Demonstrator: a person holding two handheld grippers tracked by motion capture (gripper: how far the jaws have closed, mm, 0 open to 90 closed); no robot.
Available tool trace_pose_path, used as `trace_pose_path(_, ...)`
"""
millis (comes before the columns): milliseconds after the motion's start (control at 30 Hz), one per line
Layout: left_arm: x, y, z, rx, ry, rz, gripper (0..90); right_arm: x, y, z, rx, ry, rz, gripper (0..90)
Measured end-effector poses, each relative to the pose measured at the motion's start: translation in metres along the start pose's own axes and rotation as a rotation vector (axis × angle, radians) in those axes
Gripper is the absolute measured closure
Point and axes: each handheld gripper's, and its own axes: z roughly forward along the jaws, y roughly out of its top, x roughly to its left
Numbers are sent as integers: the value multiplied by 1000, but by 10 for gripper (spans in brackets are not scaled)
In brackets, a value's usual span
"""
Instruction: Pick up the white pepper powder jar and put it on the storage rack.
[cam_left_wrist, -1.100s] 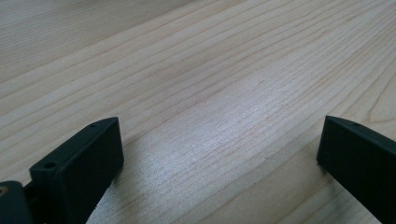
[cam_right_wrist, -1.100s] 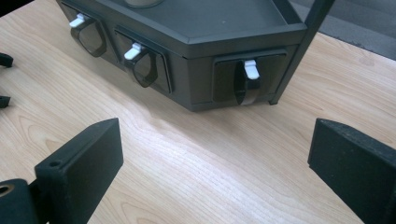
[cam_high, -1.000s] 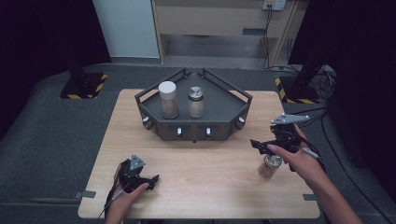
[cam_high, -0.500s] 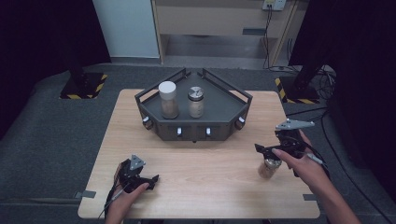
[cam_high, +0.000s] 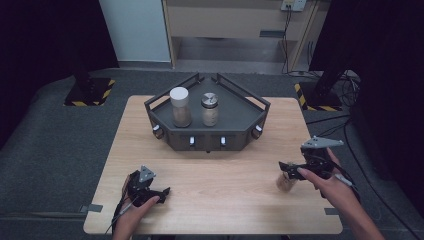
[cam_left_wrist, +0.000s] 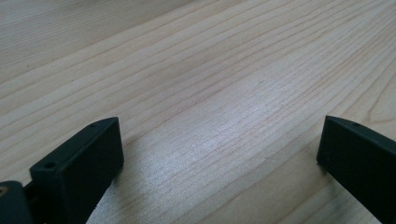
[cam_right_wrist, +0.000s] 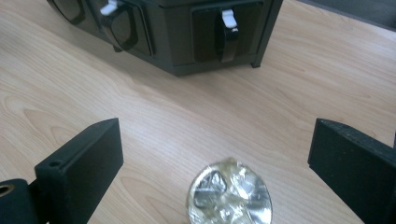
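A wooden table (cam_high: 220, 170) holds a dark tray (cam_high: 235, 125) at its far middle, carrying two jars. Near right, the right gripper (cam_right_wrist: 215, 158) hovers, jaws apart, over a foil-topped jar (cam_right_wrist: 229, 196), nothing blocking it. Near left, the left gripper (cam_left_wrist: 219, 154) rests with jaws apart.

- We see the tray (cam_high: 240, 127) standing at the far middle of the table (cam_high: 215, 190).
- In it two jars stand side by side: the white-capped jar (cam_high: 179, 106) left, the metal-lidded jar (cam_high: 210, 109) right.
- Near the table's right edge stands the foil-topped jar (cam_high: 286, 182), with the right gripper (cam_high: 292, 167) above it.
- The left gripper (cam_high: 150, 189) sits at the near left.
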Motion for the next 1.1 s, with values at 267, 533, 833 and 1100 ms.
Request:
trace_pose_path(267, 0, 0, 0, 0, 1, -1, 0, -2, -10, 0, 17, -1, 13, 33)
trace_pose_path(533, 0, 0, 0, 0, 0, -1, 0, -3, -18, 2, 28, 3, 24, 33)
trace_pose_path(833, 0, 0, 0, 0, 0, -1, 0, -2, -30, 3, 38, 4, 40, 34)
trace_pose_path(1100, 0, 0, 0, 0, 1, -1, 0, -1, -41, 1, 33, -4, 48, 35)
